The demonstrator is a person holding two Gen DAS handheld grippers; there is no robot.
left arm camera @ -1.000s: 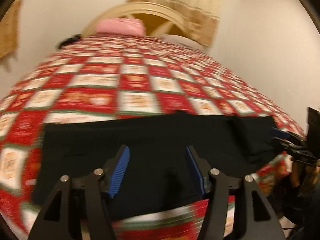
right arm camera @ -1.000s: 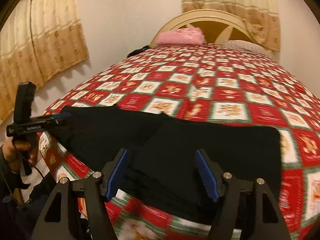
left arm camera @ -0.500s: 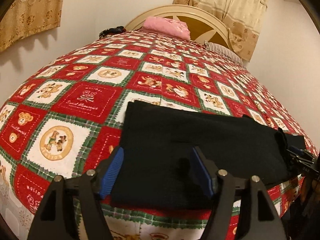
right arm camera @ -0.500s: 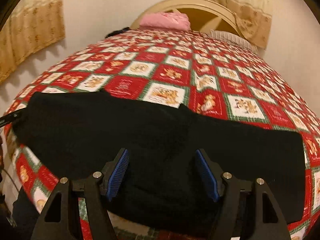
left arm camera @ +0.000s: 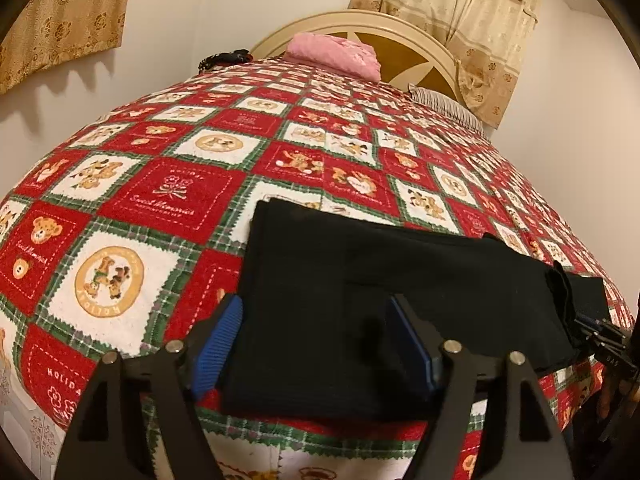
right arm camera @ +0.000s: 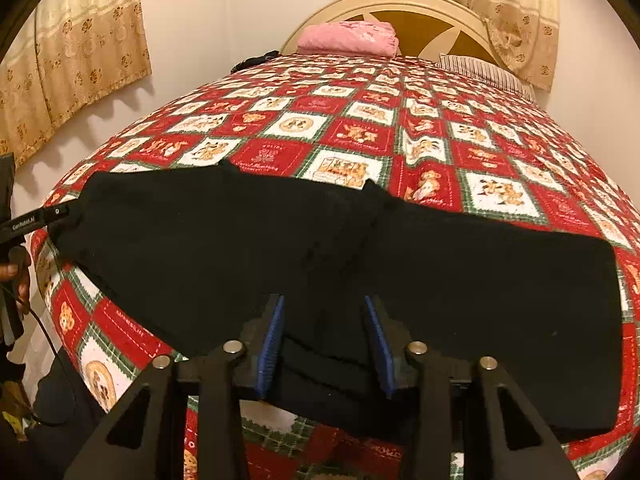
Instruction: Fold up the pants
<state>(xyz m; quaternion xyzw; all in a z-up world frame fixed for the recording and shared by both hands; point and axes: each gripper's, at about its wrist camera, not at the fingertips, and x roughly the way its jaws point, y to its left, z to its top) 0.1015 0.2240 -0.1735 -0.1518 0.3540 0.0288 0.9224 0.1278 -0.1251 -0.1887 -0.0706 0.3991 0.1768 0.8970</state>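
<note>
You have brought both tools in close to the near edge of the black pants (right arm camera: pixel 360 248) – half a second ago they hung a bit farther back, and a second ago the pictures were still swinging about. The pants lie flat and long across the foot of the bed, on the red and white bear quilt (left arm camera: pixel 168 196), and they do not look moved since then. Your left gripper (left arm camera: pixel 316 340) is spread wide, with the left end of the pants between its blue pads, and nothing is pinched yet. Your right gripper (right arm camera: pixel 324 344) has closed in a little since before, but it is not pressed together – its pads sit either side of the near edge at the middle of the pants (whether they touch the cloth, you cannot tell). That likely means you are lined up to grab and start a fold. Now count: one pair of pants, two grippers, one quilt, one pink pillow (right arm camera: pixel 348 38) by the headboard, one striped pillow (right arm camera: pixel 484 70) next to it, and two curtains (right arm camera: pixel 80 60) in the right view.
</note>
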